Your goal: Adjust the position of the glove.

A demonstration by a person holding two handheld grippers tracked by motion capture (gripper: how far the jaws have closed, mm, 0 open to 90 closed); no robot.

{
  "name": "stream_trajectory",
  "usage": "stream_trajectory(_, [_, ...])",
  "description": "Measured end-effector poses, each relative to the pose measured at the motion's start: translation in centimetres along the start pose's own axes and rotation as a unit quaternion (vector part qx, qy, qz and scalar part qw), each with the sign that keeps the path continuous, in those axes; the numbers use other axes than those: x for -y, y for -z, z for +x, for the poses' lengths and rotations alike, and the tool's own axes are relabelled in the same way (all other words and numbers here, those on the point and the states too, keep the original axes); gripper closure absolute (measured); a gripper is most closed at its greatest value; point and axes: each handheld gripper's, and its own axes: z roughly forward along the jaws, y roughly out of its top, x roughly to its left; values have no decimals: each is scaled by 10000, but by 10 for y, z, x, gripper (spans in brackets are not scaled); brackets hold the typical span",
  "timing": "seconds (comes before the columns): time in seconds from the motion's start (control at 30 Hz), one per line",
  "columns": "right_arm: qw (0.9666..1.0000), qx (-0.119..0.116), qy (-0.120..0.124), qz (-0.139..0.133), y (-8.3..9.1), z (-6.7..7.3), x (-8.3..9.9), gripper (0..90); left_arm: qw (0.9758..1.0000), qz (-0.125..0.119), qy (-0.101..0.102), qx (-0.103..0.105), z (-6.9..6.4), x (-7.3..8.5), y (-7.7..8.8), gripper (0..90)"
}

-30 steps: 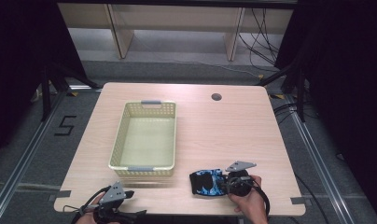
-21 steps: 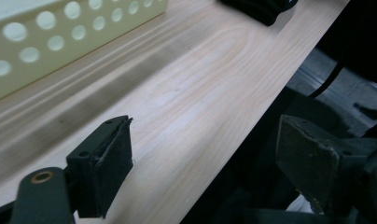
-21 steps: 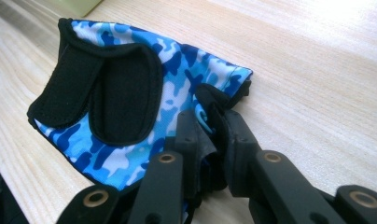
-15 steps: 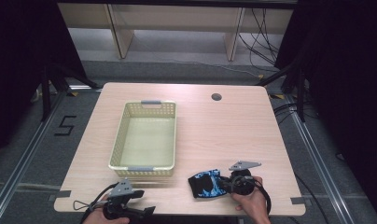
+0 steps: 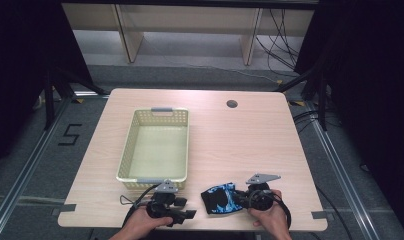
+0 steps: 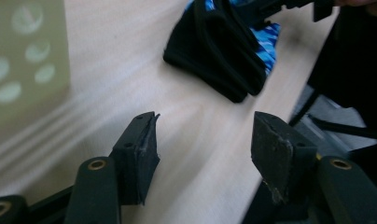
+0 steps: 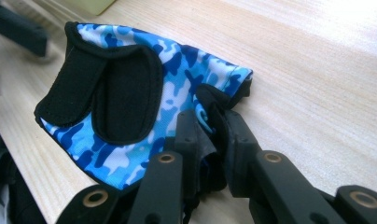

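Basket [image 5: 153,145] first, at the left half of the table [image 5: 240,140]: pale yellow-green plastic, perforated walls, grey handle clips at the near and far rims, nothing inside as far as the high view shows. Seen also as a blurred perforated wall at the left edge of the left gripper view [image 6: 23,60].

Left gripper [image 5: 182,214] just in front of the basket's near rim, low over the table's near edge, pointing rightward toward the glove; jaws spread wide, nothing between them, bare wood showing in the gap [image 6: 203,140].

Fingerless glove [image 5: 221,198] next, blue camouflage fabric with black trim and a black strap tab, lying on the wood near the front edge, right of the basket and apart from it.

Right gripper [image 7: 210,126] farthest right, jaws closed tight on a bunched fold of the glove's edge; most of the glove flat on the table beyond the jaws.

Likely step: securing the glove for a lift into the basket. Best done by bringing the open left jaws around the thick black cuff edge [image 6: 224,51], pinching fabric only and clear of the tabletop, then raising both ends level so that nothing drags or catches the rim.
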Motion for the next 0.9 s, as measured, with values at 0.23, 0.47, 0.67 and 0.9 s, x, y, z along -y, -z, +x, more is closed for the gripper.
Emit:
stream_trajectory(0.23, [9999, -52, -95, 54, 1, 2, 2, 787, 9992, 167, 139, 335, -6, -12, -21, 438])
stream_trajectory(0.47, [10000, -75, 12, 17, 0, 2, 2, 785, 9984, 217, 255, 445, -3, -17, -28, 466])
stream_trajectory(0.67, [9999, -98, 9, -43, 0, 1, 2, 783, 9982, 197, 452, 340, 0, -21, -31, 499])
stream_trajectory(0.9, [9999, -119, -45, -68, 0, 0, 3, 784, 9967, 252, 628, 448, -3, -22, -36, 559])
